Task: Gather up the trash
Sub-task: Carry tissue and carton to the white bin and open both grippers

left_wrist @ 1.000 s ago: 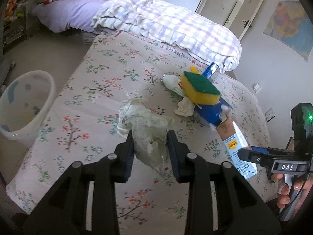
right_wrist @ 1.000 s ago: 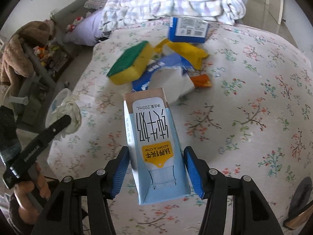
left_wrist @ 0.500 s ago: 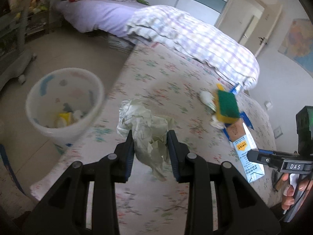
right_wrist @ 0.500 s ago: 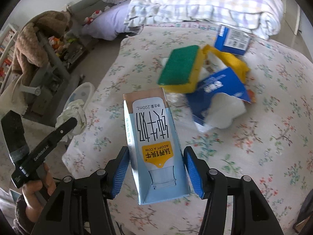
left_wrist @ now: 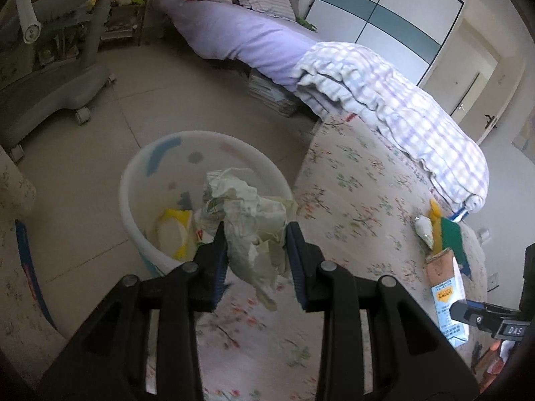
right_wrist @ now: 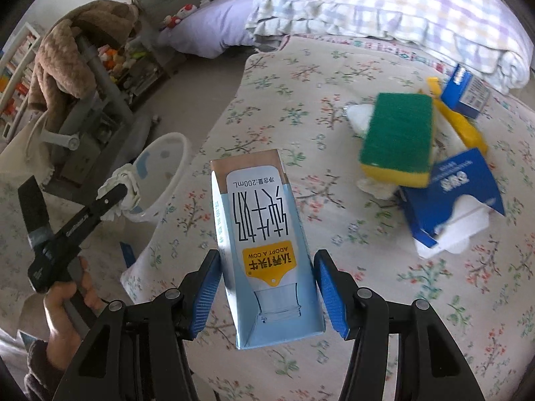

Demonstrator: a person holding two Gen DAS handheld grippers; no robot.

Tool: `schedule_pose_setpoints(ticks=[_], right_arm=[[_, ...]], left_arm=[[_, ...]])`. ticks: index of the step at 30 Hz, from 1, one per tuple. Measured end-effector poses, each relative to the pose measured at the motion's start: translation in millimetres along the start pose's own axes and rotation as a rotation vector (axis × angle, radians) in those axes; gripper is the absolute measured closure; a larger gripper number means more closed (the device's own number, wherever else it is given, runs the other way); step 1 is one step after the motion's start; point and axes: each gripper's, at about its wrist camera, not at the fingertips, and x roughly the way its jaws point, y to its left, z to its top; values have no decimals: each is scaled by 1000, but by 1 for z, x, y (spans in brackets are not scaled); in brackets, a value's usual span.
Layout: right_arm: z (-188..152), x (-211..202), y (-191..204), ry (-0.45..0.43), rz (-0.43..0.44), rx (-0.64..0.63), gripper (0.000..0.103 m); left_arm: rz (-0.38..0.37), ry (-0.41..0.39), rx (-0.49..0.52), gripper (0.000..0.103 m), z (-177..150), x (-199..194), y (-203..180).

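My left gripper [left_wrist: 255, 230] is shut on a crumpled pale paper wad [left_wrist: 244, 207] and holds it over the bed's edge, beside the rim of a white trash bin [left_wrist: 140, 173] on the floor. Yellow and white rubbish lies inside the bin. My right gripper [right_wrist: 267, 260] is shut on a light-blue milk carton [right_wrist: 257, 217], held above the flowered bedspread [right_wrist: 301, 67]. In the right wrist view the left gripper [right_wrist: 117, 193] and its paper wad [right_wrist: 128, 173] hang by the bin [right_wrist: 180, 153], with a hand on the handle. The carton [left_wrist: 446, 287] also shows in the left wrist view.
On the bedspread lie a green-and-yellow sponge [right_wrist: 398, 137], an open blue tissue box [right_wrist: 451, 193], a small blue box [right_wrist: 468, 92] and a yellow wrapper [right_wrist: 461, 123]. A folded checked quilt [right_wrist: 384, 3] lies at the back. A grey wheeled chair base [left_wrist: 50, 100] stands on the floor.
Both grippers have swung left across the bed with their loads. The bin has come from the far left to just in front of the left gripper.
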Motion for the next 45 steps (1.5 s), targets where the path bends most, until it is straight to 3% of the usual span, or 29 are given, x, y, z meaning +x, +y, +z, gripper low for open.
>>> schedule_pose_setpoints(ticks=[1, 2, 3, 5, 8, 10, 12, 22, 30, 42, 45], right_arm=[[1, 2, 3, 0, 1, -3, 45], [3, 6, 7, -1, 3, -8, 45], [3, 7, 9, -2, 4, -11, 45], [6, 12, 15, -4, 5, -17, 45], [9, 18, 21, -8, 15, -21, 45], [11, 21, 27, -14, 19, -29, 45], [11, 26, 34, -18, 17, -48, 45], [38, 61, 84, -5, 21, -138, 45], [71, 106, 139, 8, 16, -225, 45], [82, 143, 165, 15, 8, -270, 43], [80, 134, 166, -10, 19, -283, 26]], left_arm=[[8, -5, -4, 66, 1, 1, 2], [13, -7, -13, 56, 0, 1, 6], [18, -3, -31, 39, 1, 2, 10], [47, -2, -76, 19, 1, 0, 19], [100, 30, -96, 15, -2, -2, 26], [189, 67, -96, 9, -7, -4, 30], [225, 79, -82, 4, -13, -8, 34], [321, 155, 6, 1, -25, -22, 42], [336, 143, 4, 1, -17, -30, 53], [333, 130, -46, 1, -11, -34, 69], [330, 128, -50, 1, -11, -35, 69]])
